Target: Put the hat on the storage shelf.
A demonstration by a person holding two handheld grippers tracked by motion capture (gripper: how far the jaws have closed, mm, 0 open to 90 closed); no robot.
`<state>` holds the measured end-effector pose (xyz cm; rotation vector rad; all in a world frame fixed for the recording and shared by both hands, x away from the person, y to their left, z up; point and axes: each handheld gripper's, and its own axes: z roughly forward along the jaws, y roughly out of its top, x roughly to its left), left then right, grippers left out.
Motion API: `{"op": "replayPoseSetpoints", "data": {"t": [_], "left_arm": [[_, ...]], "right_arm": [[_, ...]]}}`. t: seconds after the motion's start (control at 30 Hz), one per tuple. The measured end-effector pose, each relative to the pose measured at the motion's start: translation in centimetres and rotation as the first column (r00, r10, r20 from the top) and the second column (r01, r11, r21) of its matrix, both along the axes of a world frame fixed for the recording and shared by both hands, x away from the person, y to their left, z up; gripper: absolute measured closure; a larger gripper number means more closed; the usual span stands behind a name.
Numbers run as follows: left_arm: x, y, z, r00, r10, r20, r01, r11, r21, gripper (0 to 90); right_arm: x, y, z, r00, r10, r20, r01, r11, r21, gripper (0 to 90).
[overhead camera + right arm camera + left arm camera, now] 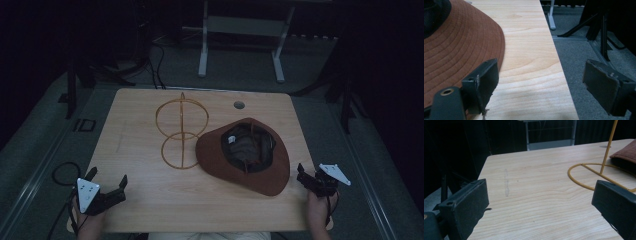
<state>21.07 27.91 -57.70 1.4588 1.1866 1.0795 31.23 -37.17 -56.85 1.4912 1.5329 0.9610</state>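
Note:
A brown wide-brimmed hat point(267, 172) lies upside down on the right half of the wooden table point(140, 145), its dark lining facing up. Left of it stands a yellow wire hat stand point(182, 131), whose ring base touches the brim. My left gripper point(107, 178) rests at the table's front left corner, open and holding nothing. In the left gripper view its jaws point(540, 202) stand wide apart, with the stand's base point(584, 173) and the hat's brim point(627, 151) ahead. My right gripper point(309, 175) is open at the front right edge, its left jaw beside the brim point(461, 47).
A round cable hole point(239, 105) sits near the table's far edge. White frame legs point(202, 60) stand on the grey floor beyond. A black cable point(62, 172) loops off the front left. The table's right edge point(560, 75) runs between my right jaws.

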Motion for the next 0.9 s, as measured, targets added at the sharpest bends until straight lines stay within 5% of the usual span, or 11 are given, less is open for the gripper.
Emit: {"op": "replayPoseSetpoints", "data": {"t": [0.27, 0.33, 0.47, 0.77, 0.9], "left_arm": [[0.0, -0.2, 0.0, 1.0000, -0.003, -0.004, 0.003, 1.0000, 0.009, 1.6], [0.0, -0.1, 0.0, 1.0000, -0.005, -0.001, 0.005, 1.0000, 0.001, 1.6], [0.1, -0.2, -0.1, 0.9997, -0.008, -0.023, 0.008, 1.0000, 0.003, 1.6], [-0.1, -0.5, 0.0, 0.9998, 0.017, -0.005, -0.017, 0.9999, -0.002, 1.6], [-0.1, -0.5, 0.0, 0.9999, -0.007, -0.015, 0.006, 0.9988, -0.048, 1.6]], "right_arm": [[-0.3, 0.5, 0.5, 0.9981, 0.057, -0.024, -0.056, 0.9983, 0.015, 13.6], [-0.5, 1.4, 1.2, 0.9900, 0.131, -0.050, -0.130, 0.9909, 0.035, 13.6], [-0.6, 2.9, 2.3, 0.9811, 0.189, -0.041, -0.189, 0.9819, 0.006, 13.6], [0.5, 5.5, 4.3, 0.9597, 0.277, -0.049, -0.278, 0.9601, -0.029, 13.8], [1.2, 6.2, 5.1, 0.9560, 0.288, -0.056, -0.290, 0.9568, -0.024, 13.8]]}}
